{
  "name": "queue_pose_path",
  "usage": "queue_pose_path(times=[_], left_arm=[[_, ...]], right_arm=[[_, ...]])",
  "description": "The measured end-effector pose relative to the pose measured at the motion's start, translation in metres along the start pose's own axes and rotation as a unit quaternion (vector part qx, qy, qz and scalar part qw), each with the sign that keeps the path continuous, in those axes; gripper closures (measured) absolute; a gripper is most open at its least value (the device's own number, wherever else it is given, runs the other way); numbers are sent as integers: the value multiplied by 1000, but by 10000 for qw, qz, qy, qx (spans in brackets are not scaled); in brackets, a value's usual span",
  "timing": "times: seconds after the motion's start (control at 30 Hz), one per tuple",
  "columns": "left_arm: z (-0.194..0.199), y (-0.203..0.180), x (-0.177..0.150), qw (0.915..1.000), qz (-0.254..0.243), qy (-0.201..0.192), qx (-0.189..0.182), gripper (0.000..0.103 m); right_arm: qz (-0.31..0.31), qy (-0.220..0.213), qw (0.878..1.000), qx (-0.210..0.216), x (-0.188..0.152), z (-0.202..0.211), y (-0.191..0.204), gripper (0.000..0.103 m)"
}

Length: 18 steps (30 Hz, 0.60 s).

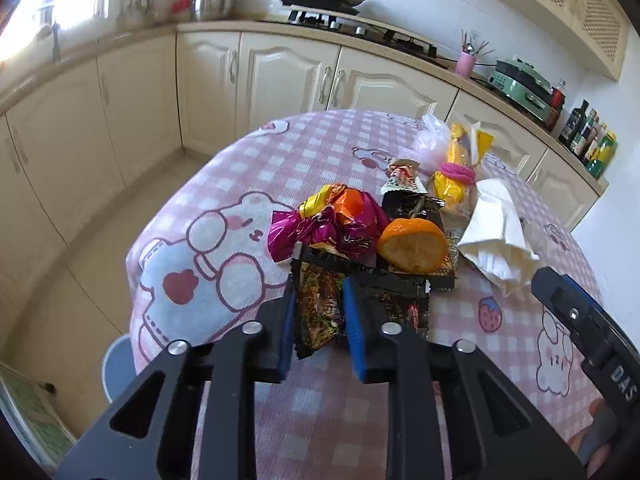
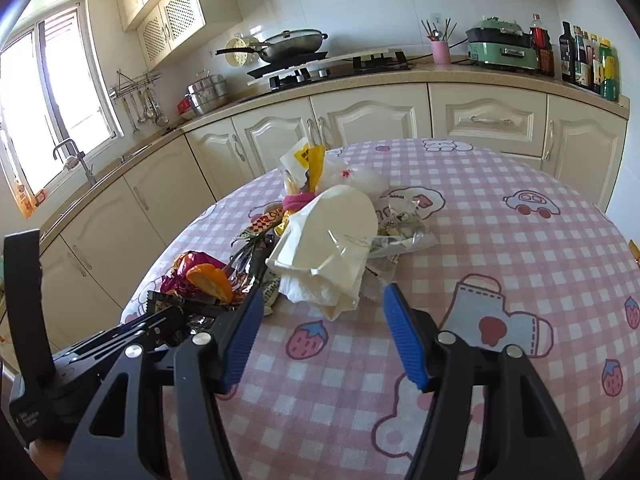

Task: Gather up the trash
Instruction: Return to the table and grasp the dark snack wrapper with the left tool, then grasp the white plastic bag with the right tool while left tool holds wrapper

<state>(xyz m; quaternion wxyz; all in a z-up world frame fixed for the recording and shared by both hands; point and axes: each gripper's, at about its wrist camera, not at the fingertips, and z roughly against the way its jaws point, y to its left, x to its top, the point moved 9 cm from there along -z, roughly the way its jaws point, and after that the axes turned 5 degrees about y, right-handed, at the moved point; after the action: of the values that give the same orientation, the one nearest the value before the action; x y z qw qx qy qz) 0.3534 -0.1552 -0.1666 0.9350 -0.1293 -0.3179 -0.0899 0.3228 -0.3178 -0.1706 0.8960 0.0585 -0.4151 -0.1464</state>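
A heap of trash lies on the pink checked tablecloth (image 1: pixel 328 412). It holds a purple and orange wrapper (image 1: pixel 332 222), an orange half (image 1: pixel 414 246), black snack packets, a yellow packet (image 1: pixel 452 176) and crumpled white paper (image 1: pixel 494 236). My left gripper (image 1: pixel 320 312) is shut on a dark patterned snack wrapper (image 1: pixel 318 312) at the heap's near edge. My right gripper (image 2: pixel 324 336) is open and empty, just in front of the white paper (image 2: pixel 332 248). The orange half (image 2: pixel 210 282) and the purple wrapper (image 2: pixel 192 266) also show in the right wrist view, to the left.
Cream kitchen cabinets (image 2: pixel 360 120) and a counter with a stove and pan (image 2: pixel 292 46) stand behind the table. Bottles (image 2: pixel 588 60) and a green appliance (image 2: pixel 502 48) sit at the right. Tiled floor (image 1: pixel 80 272) lies left of the table (image 2: pixel 500 240).
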Motion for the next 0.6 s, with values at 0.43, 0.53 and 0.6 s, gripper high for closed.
queue_pose_path(times=[0.43,0.53,0.6], left_arm=[[67,29,13,9887,796,-973,-818,90],[75,38,18,9867,918,-1146,-701,90],[76,41,20,9862,955,-1187,-654,90]], right_arm=[[-26,354,9991,-230,2,-21,-7,42],[-27,390,9989,-273,5,-27,-7,45],[-49,373,9988,-328,8,-31,-9,56]])
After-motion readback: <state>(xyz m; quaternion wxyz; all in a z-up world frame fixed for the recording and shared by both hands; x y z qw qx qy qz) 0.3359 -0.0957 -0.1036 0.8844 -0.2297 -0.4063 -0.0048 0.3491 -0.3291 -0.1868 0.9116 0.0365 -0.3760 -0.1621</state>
